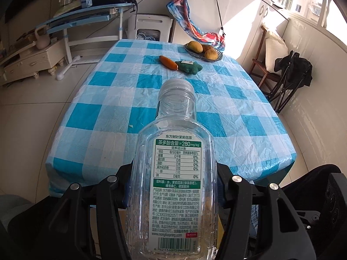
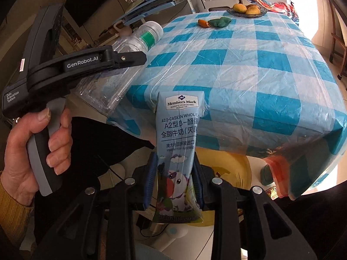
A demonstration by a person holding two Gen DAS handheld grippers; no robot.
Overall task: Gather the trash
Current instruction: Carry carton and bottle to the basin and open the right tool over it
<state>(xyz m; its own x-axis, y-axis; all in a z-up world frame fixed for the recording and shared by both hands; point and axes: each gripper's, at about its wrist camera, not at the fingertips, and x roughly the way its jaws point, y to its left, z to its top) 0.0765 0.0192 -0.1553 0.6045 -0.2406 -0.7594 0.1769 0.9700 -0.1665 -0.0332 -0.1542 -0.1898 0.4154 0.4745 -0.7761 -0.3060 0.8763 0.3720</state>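
The empty clear plastic tea bottle (image 1: 173, 173) sits clamped in the left gripper (image 1: 173, 186), its pads pressed against both flat sides and its white cap pointing away over the table; the printed nutrition label faces the left wrist camera. From the right wrist view the same bottle (image 2: 121, 62) shows from the side, held off the near left corner of the table, with the person's hand (image 2: 39, 147) wrapped round the grey handle of the left gripper (image 2: 121, 65).

The small milk carton (image 2: 177, 151), light blue with a cartoon cow, is pinched between the blue pads of the right gripper (image 2: 174, 186), narrow jaws holding its lower half. It stands upright in front of the table's near edge, above a yellow basin (image 2: 227, 164) on the floor below.

The table (image 1: 121, 99) wears a wrinkled plastic cloth of blue and white checks. At its far end lie a toy carrot (image 1: 168, 62) and, touching it, a green stuffed toy (image 1: 189, 66). Just behind them a dark shallow bowl (image 1: 219, 57) holds fruit, a mango among them.

Beyond the table stand a white appliance (image 1: 149, 27), a tilted blue-edged desk (image 1: 86, 15) with books and a bag, and a low cream cabinet (image 1: 28, 62). A patterned bag (image 1: 190, 23) hangs from a cord. On the right, a wooden chair (image 1: 269, 56) with a cushion stands by sunlit windows.
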